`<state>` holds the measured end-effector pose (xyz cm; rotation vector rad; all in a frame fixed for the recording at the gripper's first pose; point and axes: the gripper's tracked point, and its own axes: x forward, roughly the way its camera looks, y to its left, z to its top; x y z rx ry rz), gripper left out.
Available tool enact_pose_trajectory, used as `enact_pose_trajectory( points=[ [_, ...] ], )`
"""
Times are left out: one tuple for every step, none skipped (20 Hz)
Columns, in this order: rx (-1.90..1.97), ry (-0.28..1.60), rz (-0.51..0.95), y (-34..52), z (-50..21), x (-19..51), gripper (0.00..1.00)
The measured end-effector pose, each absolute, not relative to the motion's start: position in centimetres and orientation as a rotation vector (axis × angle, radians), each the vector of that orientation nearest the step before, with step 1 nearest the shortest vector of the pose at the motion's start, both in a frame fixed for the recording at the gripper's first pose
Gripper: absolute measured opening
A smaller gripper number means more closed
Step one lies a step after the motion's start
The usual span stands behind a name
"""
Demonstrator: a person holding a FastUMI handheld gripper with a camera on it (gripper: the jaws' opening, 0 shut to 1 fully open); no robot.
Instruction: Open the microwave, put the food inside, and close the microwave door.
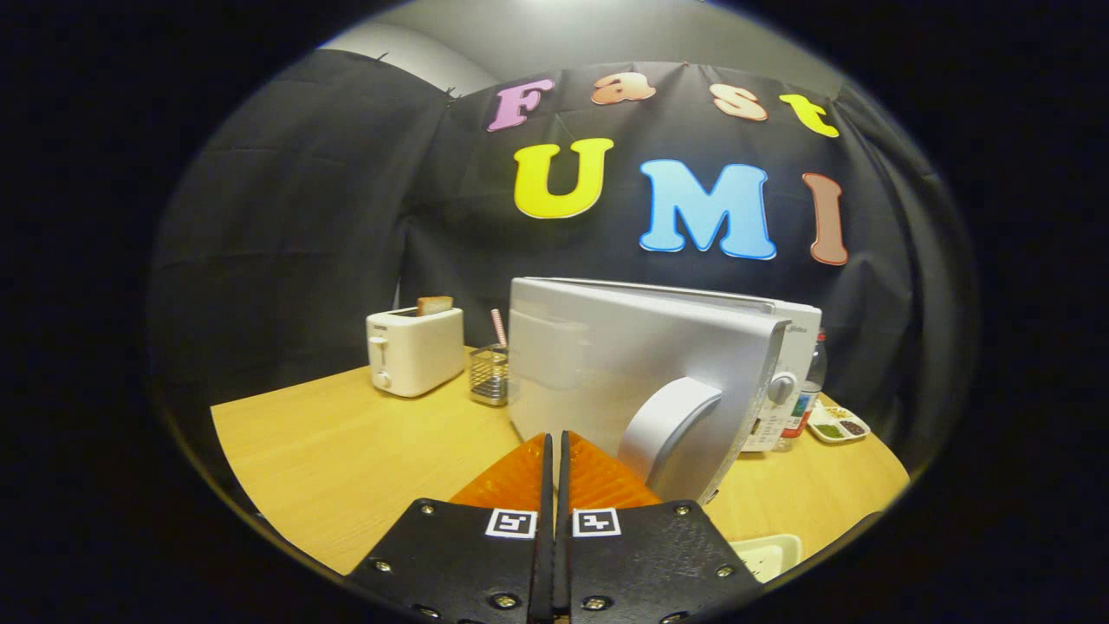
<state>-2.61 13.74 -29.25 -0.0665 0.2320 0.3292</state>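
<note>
Tongs (554,446) sit clenched, fingers pressed together on nothing, tips just short of the swung-open microwave door (637,368). One microwave (793,347), one toaster (414,349), one bottle (810,390) stand on the tabletop (346,451).

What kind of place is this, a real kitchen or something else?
Probably a staged kitchen corner in a recording booth, not a real kitchen: a microwave with its door swung open, a toaster and a wire basket on a wooden table, black cloth behind. The gripper is shut, empty.

On the table (329,451), the toaster (414,351) stands left of the microwave (641,373), a wire holder (490,375) between them.
</note>
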Motion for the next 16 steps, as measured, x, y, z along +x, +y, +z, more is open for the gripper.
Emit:
enact_pose_trajectory(
  points=[
    [-0.075,0.225,0.298,12.6,-29.2,-1.4,0.01],
    [-0.079,0.221,0.267,11.5,-29.3,-0.4,0.01],
    [-0.081,0.220,0.237,10.4,-29.4,0.7,0.01],
    [-0.083,0.224,0.213,9.5,-29.6,1.7,0.01],
    [-0.078,0.229,0.189,8.6,-29.7,2.7,0.01],
    [-0.075,0.228,0.172,7.9,-29.8,3.7,0.01],
    [-0.075,0.235,0.148,7.1,-30.0,4.6,0.01],
    [-0.072,0.239,0.126,6.4,-30.3,5.5,0.01],
    [-0.066,0.243,0.110,5.8,-30.5,6.4,0.01],
    [-0.059,0.245,0.098,5.4,-30.8,7.3,0.01],
    [-0.053,0.248,0.084,5.0,-31.0,8.3,0.01],
    [-0.049,0.251,0.069,4.4,-31.3,9.2,0.01],
    [-0.047,0.256,0.054,4.0,-31.5,10.0,0.01],
    [-0.046,0.259,0.044,3.7,-31.9,10.7,0.01],
    [-0.043,0.258,0.036,3.5,-32.1,11.5,0.01],
    [-0.043,0.252,0.029,3.4,-32.2,12.2,0.01]
  ],
)
